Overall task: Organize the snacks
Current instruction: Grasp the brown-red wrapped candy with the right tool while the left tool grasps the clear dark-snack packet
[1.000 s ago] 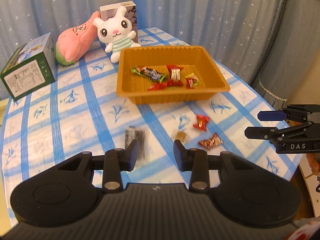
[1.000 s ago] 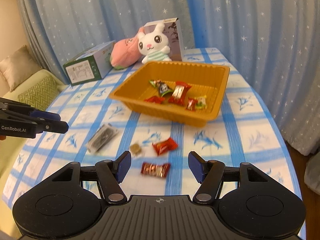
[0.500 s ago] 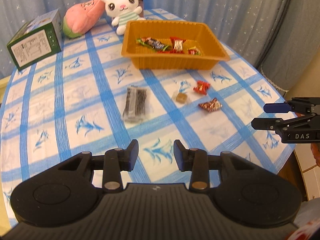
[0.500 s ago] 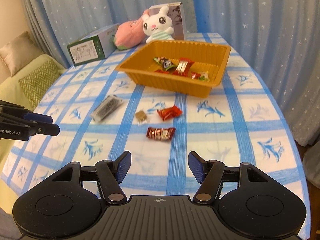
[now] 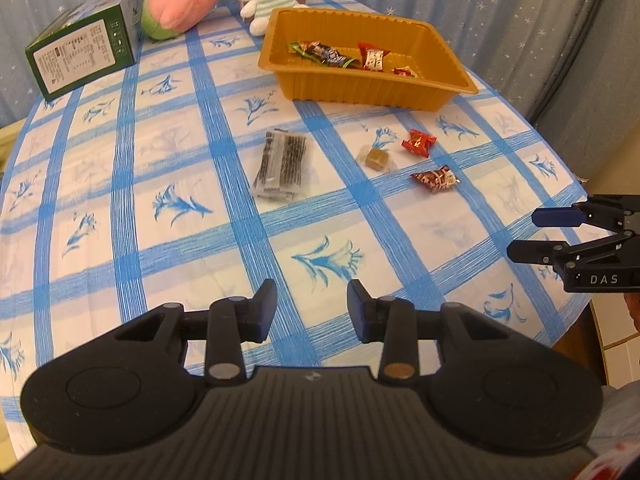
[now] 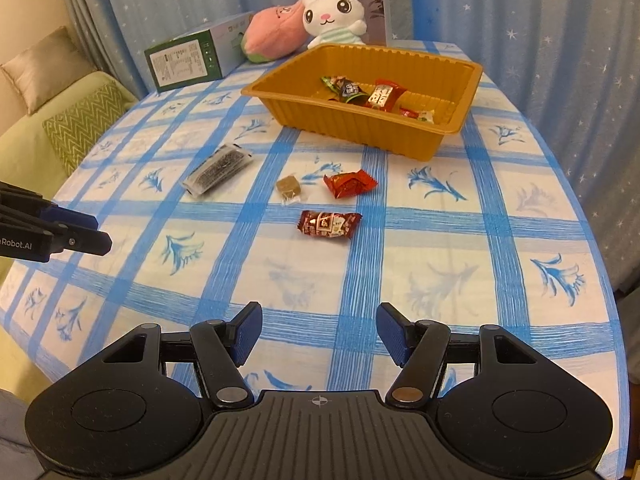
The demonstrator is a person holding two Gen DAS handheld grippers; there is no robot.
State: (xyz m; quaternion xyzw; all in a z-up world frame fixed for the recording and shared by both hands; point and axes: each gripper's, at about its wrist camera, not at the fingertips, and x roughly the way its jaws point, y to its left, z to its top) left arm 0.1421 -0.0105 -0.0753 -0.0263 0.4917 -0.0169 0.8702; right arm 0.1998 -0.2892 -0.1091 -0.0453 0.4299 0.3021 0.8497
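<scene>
Left wrist view: the left gripper hangs over a blue-checked tablecloth, jaws apart, nothing between them. At 12 o'clock lies a clear packet; at 1 o'clock sit a brown candy and 2 red candies. Beyond them, an orange tray holds more snacks. The right gripper, at 3 o'clock, is also open and empty.
</scene>
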